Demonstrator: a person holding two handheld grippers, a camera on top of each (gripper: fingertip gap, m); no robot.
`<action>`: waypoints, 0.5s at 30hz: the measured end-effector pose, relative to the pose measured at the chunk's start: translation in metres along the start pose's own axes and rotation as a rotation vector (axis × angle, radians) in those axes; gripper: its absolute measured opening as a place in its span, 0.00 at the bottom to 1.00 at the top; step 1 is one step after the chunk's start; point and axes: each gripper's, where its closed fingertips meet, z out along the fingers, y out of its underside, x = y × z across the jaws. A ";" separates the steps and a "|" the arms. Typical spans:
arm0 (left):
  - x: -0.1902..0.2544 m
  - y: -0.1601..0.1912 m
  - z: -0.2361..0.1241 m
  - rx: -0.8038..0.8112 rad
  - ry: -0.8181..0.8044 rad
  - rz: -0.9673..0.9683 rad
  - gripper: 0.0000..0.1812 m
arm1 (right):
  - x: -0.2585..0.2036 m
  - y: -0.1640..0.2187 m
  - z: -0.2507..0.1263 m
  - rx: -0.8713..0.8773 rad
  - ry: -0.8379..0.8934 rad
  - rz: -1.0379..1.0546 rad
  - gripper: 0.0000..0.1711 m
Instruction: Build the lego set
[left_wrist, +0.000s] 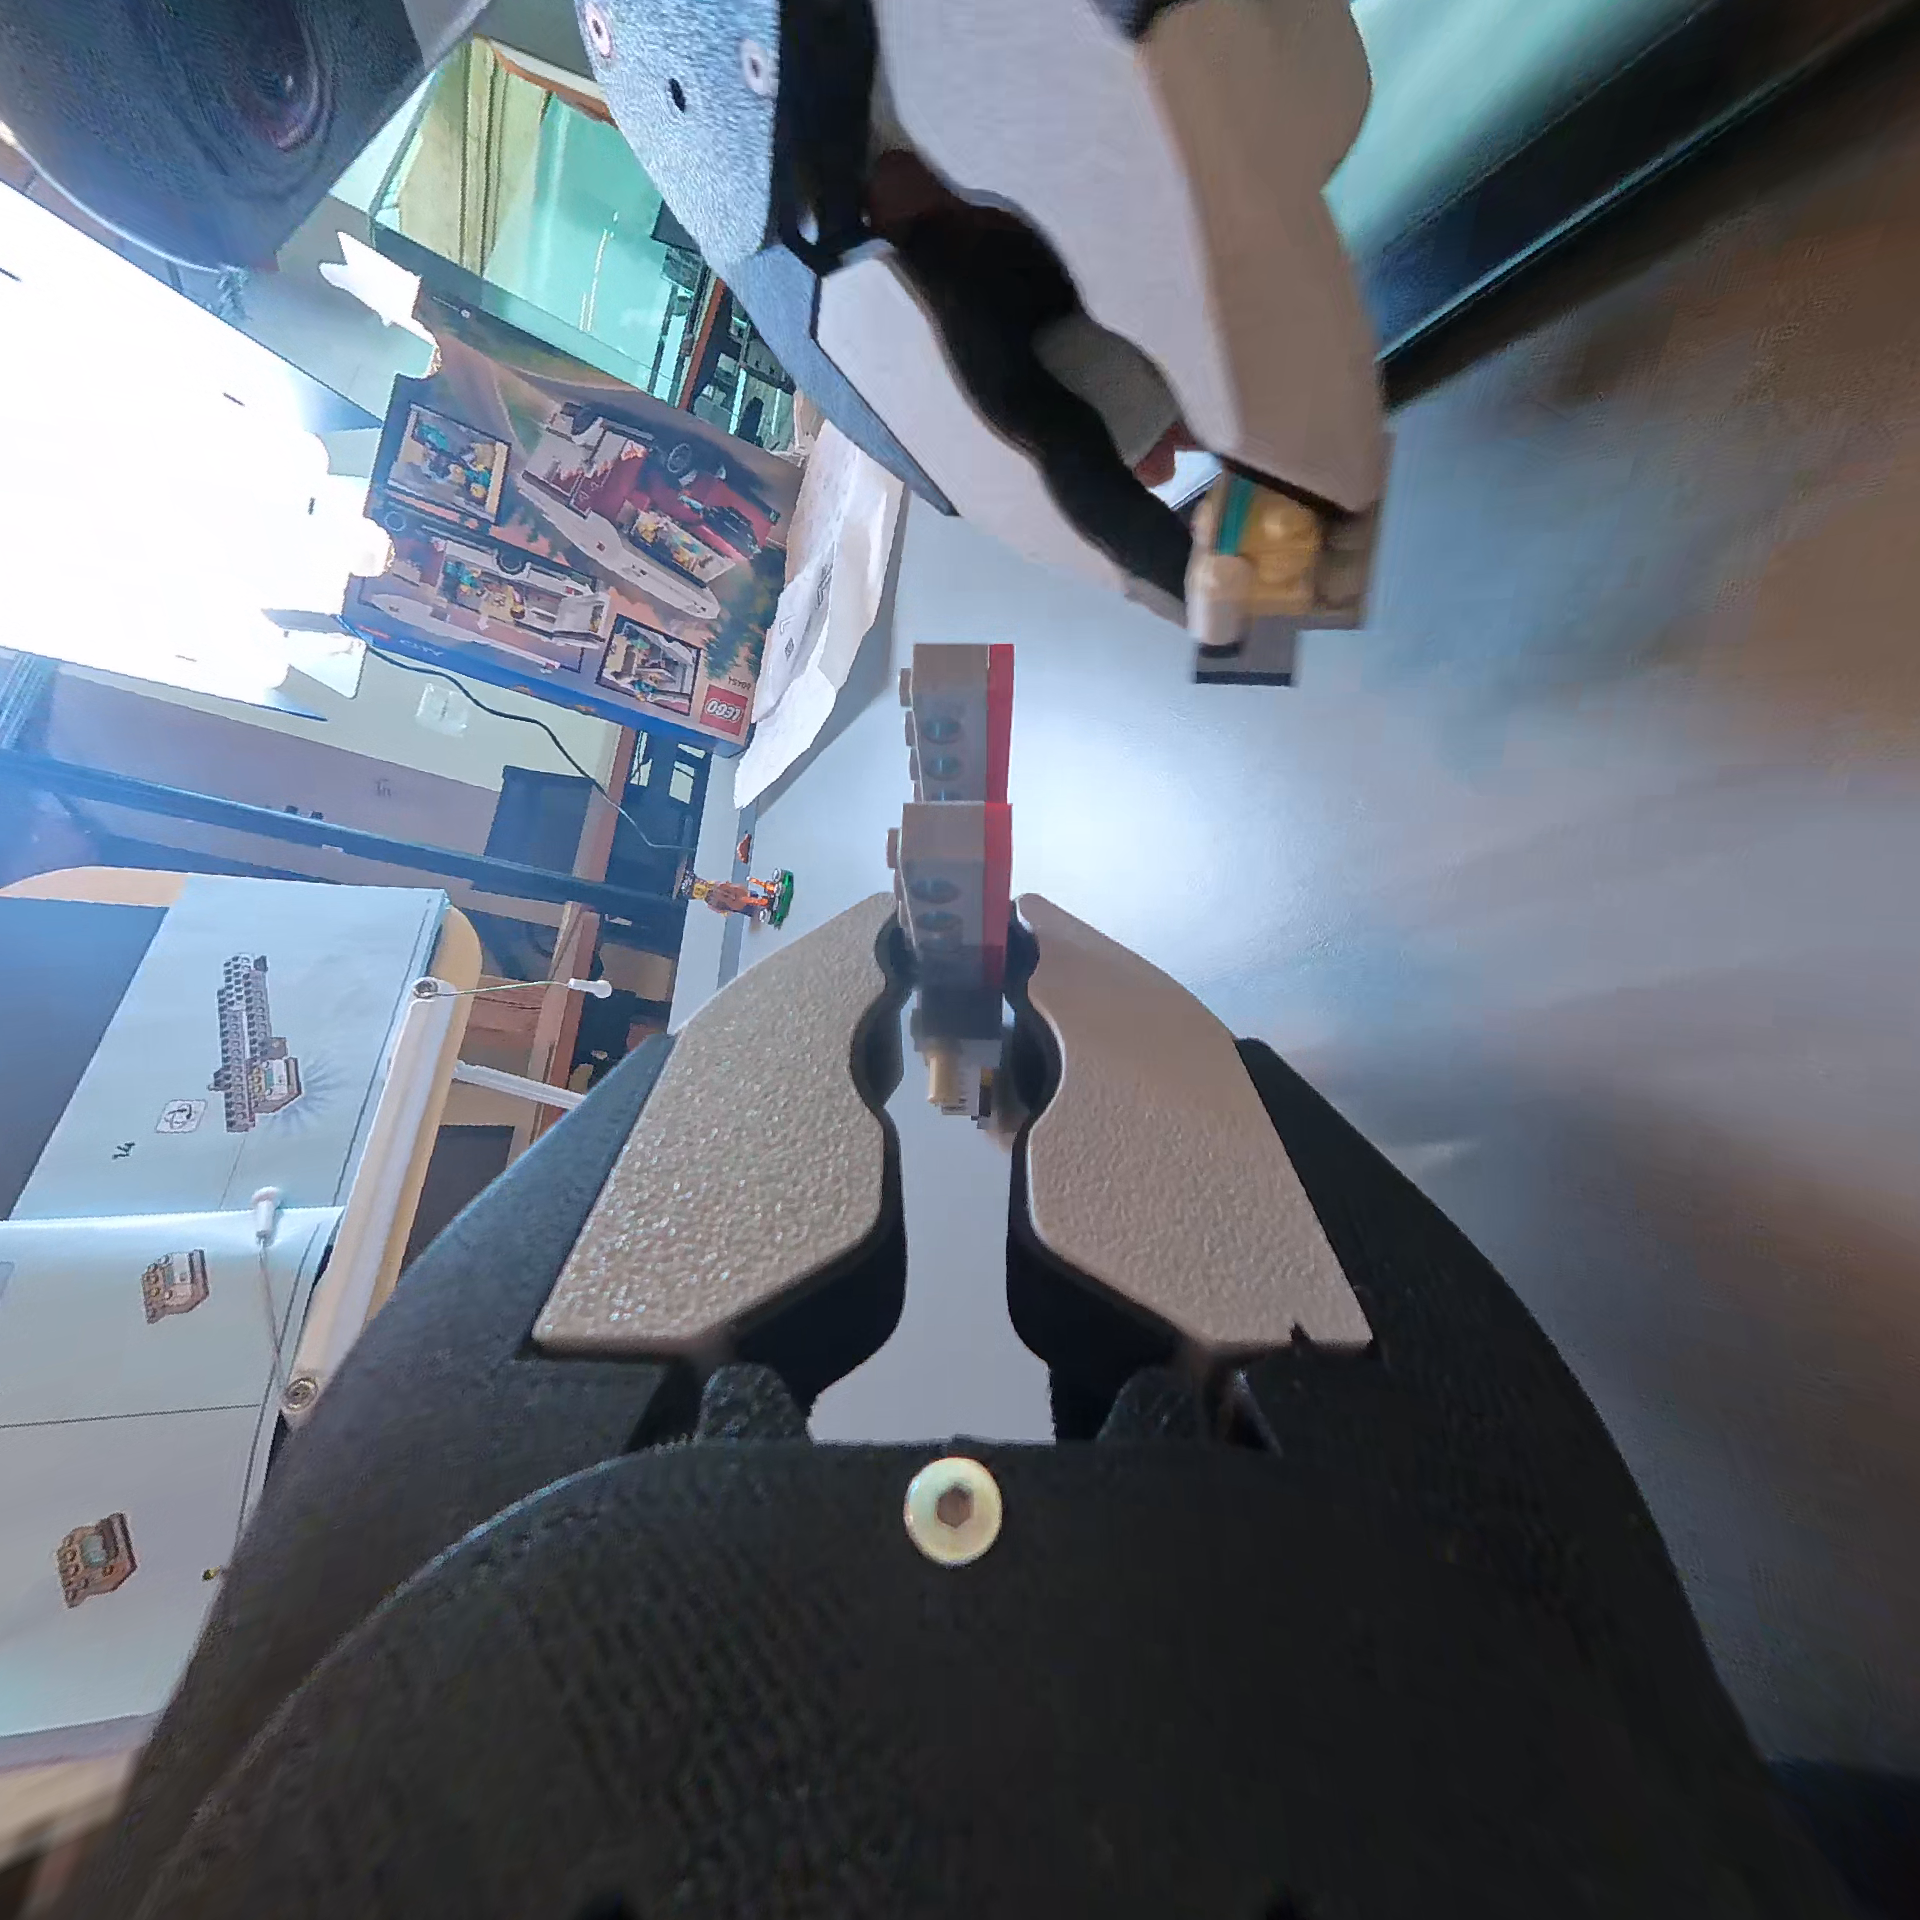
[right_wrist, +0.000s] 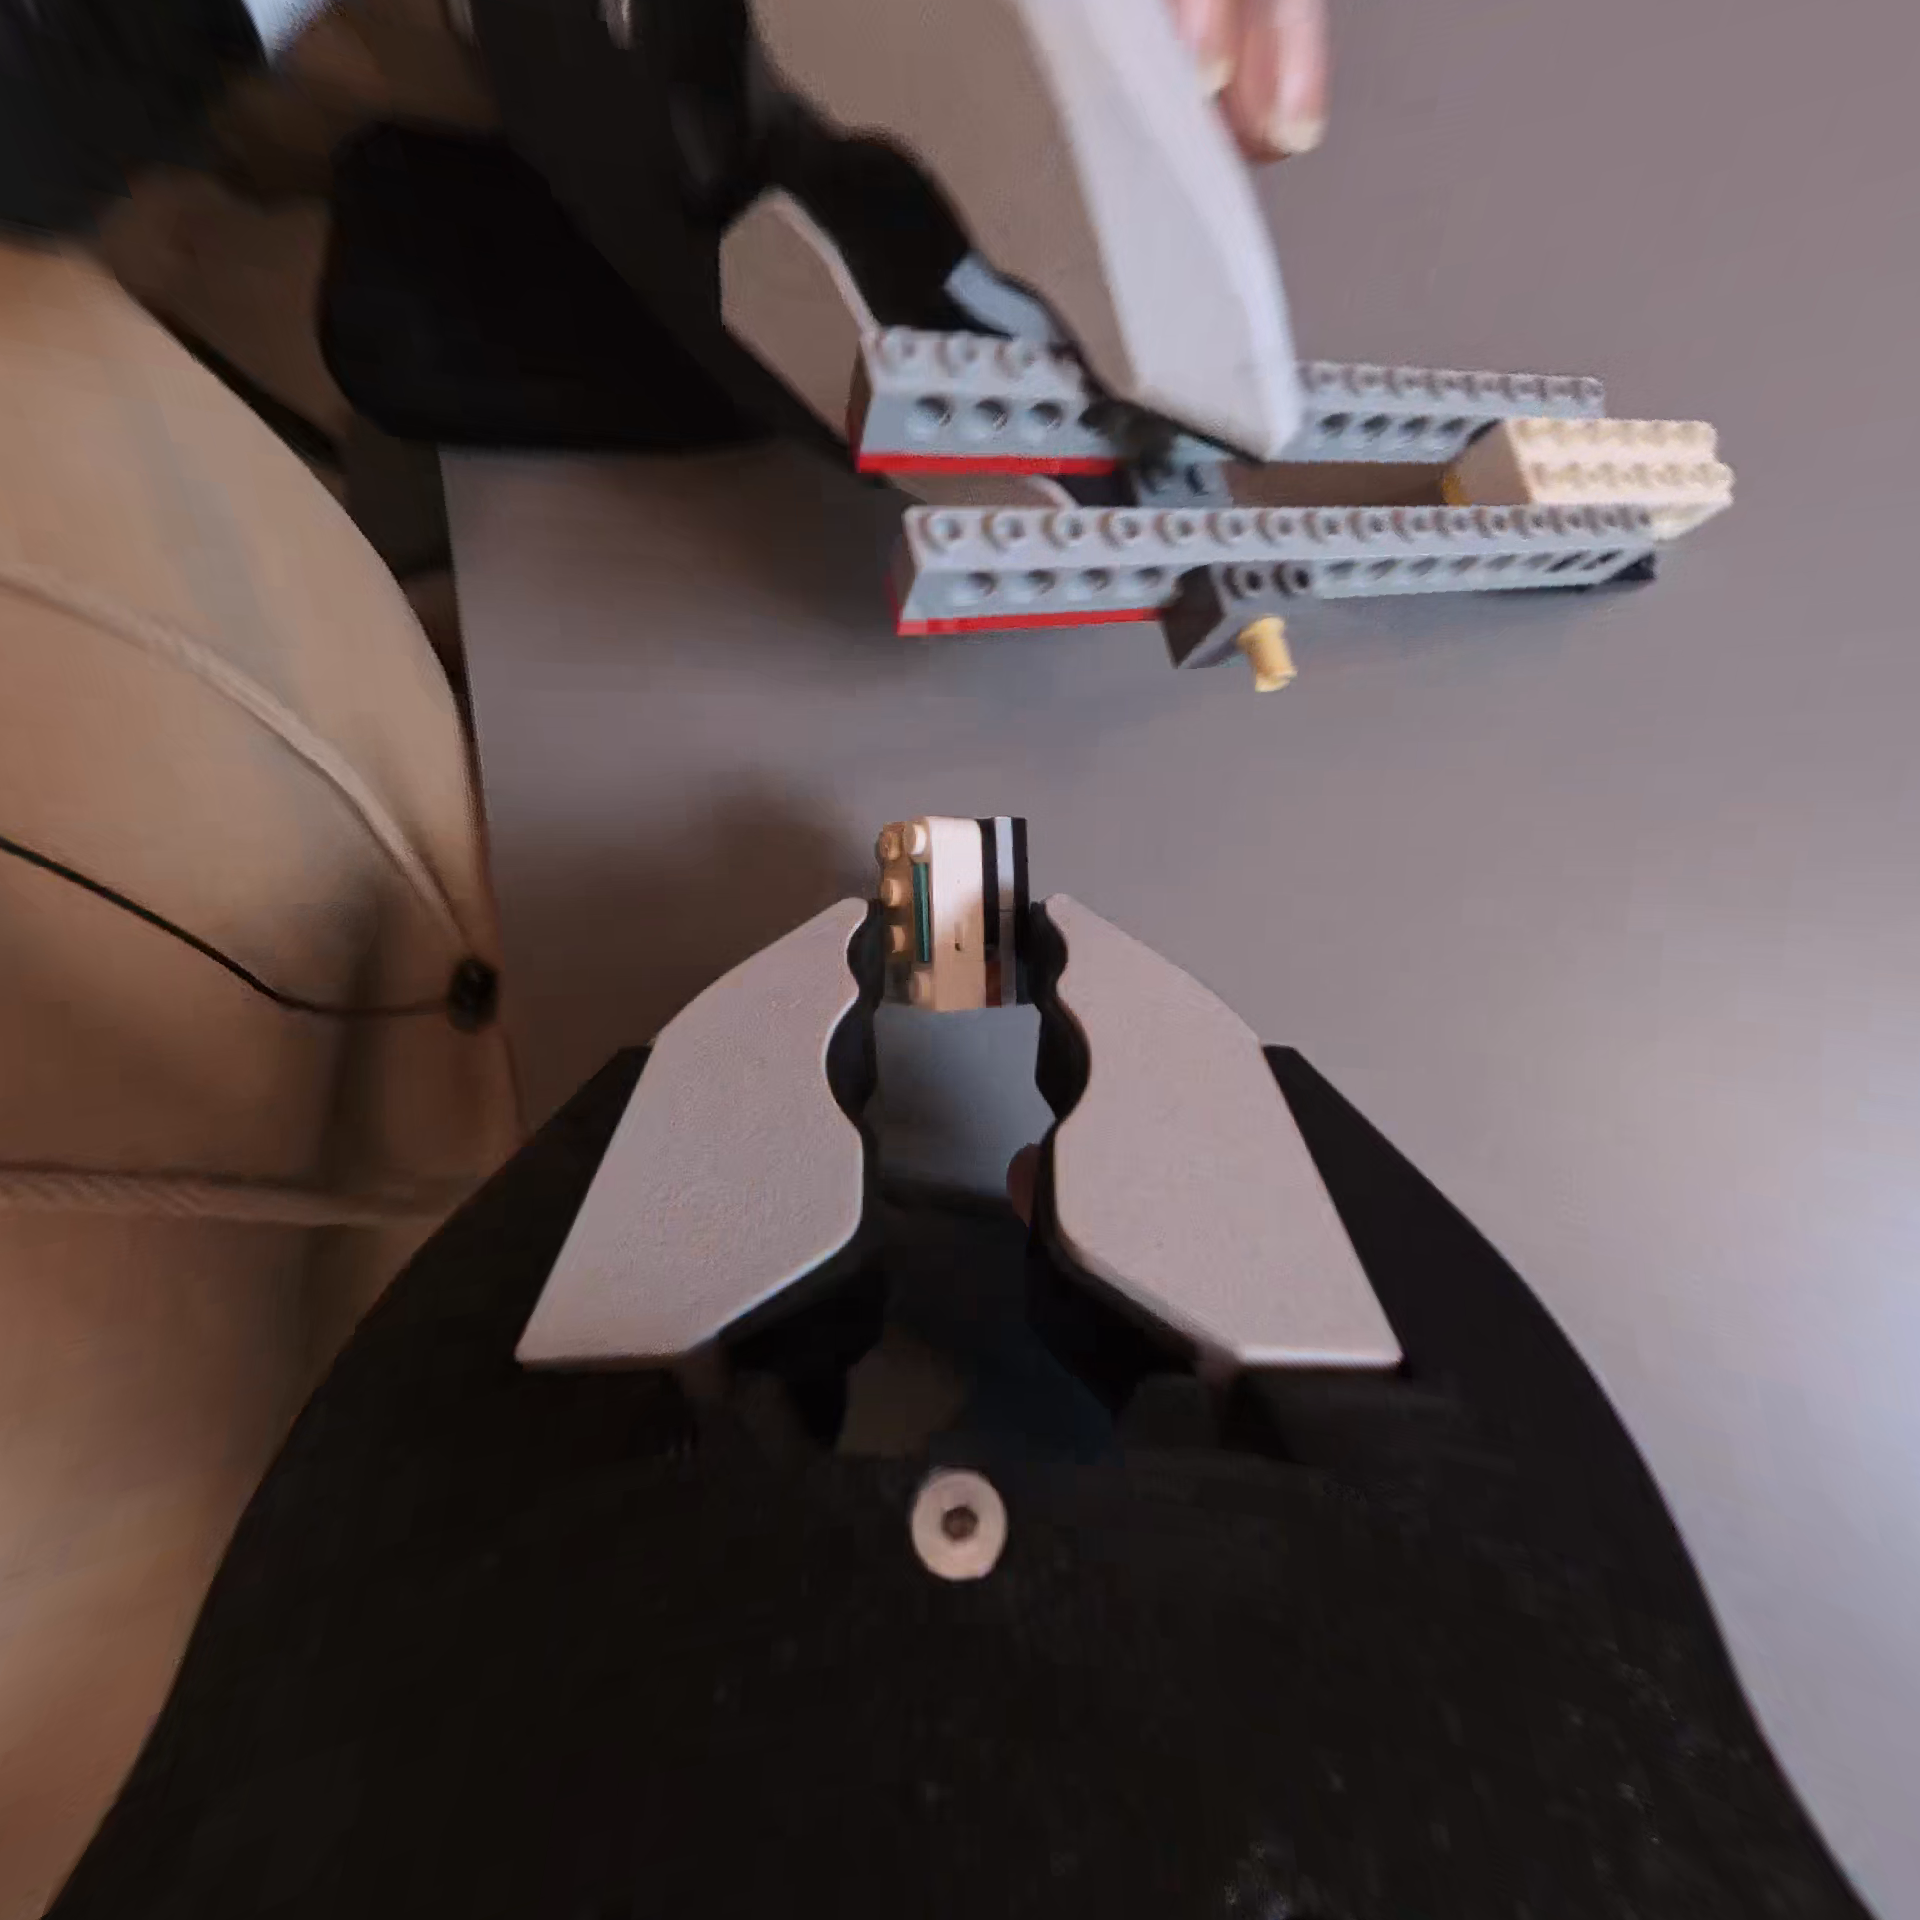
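My left gripper (left_wrist: 956, 935) is shut on the grey frame (left_wrist: 951, 831), a long build of grey holed beams on red plates with a tan pin sticking out. In the right wrist view the frame (right_wrist: 1226, 540) lies along the grey table with a tan brick block (right_wrist: 1600, 468) at its far end, and the left gripper (right_wrist: 1132, 416) clamps one beam. My right gripper (right_wrist: 951, 925) is shut on a small sub-assembly (right_wrist: 951, 914) of tan, teal, white and black pieces, held a little short of the frame. It also shows in the left wrist view (left_wrist: 1262, 566).
The set's box (left_wrist: 582, 561) and white paper sheets (left_wrist: 831, 582) lie at the table's far end, with a small minifigure (left_wrist: 743, 894) near the edge. Instruction booklets (left_wrist: 208, 1091) sit at left. A person's beige clothing (right_wrist: 208, 935) fills the left of the right wrist view.
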 end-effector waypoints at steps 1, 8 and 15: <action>-0.001 0.002 0.000 -0.007 -0.003 -0.002 0.09 | 0.002 -0.007 -0.006 0.059 -0.020 0.084 0.15; -0.001 0.002 0.002 -0.020 -0.017 0.016 0.09 | 0.014 -0.042 -0.033 0.394 -0.154 0.475 0.15; -0.002 0.002 0.003 -0.028 -0.033 0.005 0.09 | 0.016 -0.050 -0.024 0.480 -0.245 0.675 0.15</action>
